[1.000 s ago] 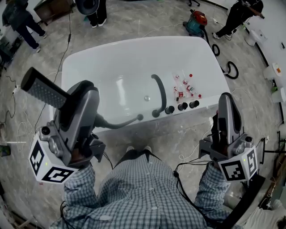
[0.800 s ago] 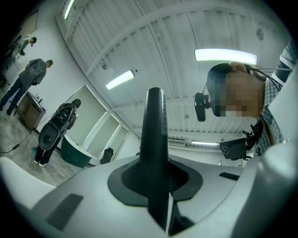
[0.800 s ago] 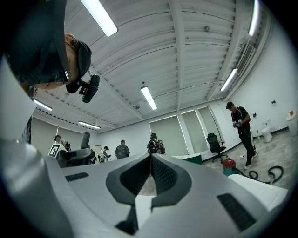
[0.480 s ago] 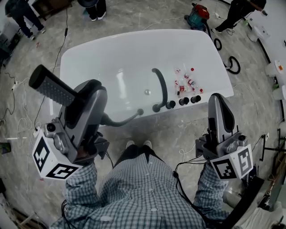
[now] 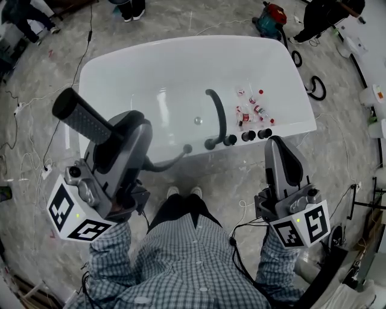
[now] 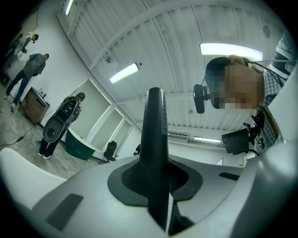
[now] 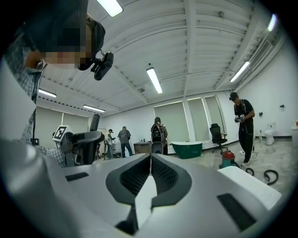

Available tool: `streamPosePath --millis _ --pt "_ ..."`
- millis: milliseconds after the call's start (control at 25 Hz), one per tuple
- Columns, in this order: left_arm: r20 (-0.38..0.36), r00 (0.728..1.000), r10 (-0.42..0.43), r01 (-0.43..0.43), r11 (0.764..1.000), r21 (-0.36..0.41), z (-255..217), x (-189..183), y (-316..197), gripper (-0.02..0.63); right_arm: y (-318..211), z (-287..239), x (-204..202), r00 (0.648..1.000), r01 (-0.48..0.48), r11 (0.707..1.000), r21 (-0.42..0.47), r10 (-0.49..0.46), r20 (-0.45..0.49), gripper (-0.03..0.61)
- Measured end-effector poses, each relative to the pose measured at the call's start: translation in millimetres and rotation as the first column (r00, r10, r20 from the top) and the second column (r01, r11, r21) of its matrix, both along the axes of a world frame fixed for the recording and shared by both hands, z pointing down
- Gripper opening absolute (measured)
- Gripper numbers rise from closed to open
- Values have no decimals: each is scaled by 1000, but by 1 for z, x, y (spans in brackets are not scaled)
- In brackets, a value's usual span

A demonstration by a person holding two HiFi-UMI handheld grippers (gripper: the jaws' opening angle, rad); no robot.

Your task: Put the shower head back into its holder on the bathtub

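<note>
My left gripper (image 5: 134,124) is shut on the dark grey shower head (image 5: 81,118), whose long ribbed bar sticks out up and to the left of the jaws. In the left gripper view the shower head (image 6: 155,135) rises straight up between the pads of the left gripper (image 6: 158,186). Its grey hose (image 5: 166,162) runs to a fitting (image 5: 187,148) on the near rim of the white bathtub (image 5: 151,66). My right gripper (image 5: 275,145) hangs shut and empty in front of the tub's right end; the right gripper (image 7: 150,169) shows its jaws together.
A dark curved spout (image 5: 217,117) and three knobs (image 5: 246,136) stand on the tub's near rim, with several small bottles (image 5: 250,108) lying inside. A vacuum (image 5: 271,13), its hose (image 5: 313,87), floor cables and people stand around the tub.
Both grippers have sunk lower. In the head view the left one with the shower head drifted right, and the right one drifted left and down. Neither grip changed.
</note>
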State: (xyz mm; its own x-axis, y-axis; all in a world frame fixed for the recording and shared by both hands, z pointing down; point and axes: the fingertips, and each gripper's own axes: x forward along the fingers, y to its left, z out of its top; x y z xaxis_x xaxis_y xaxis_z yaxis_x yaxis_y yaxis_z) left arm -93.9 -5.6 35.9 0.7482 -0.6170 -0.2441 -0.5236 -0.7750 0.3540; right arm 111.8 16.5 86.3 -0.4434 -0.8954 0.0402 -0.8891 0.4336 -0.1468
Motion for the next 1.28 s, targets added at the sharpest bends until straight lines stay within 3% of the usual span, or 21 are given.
streamPosePath --millis 560,1280 --pt "24 999 22 -21 998 -63 48 8 -6 77 -5 47 0 1000 -2 997 -76 4 22 17" --pt "54 998 10 -4 994 -111 117 22 -26 77 -5 118 5 1000 -18 983 -182 15 -14 17"
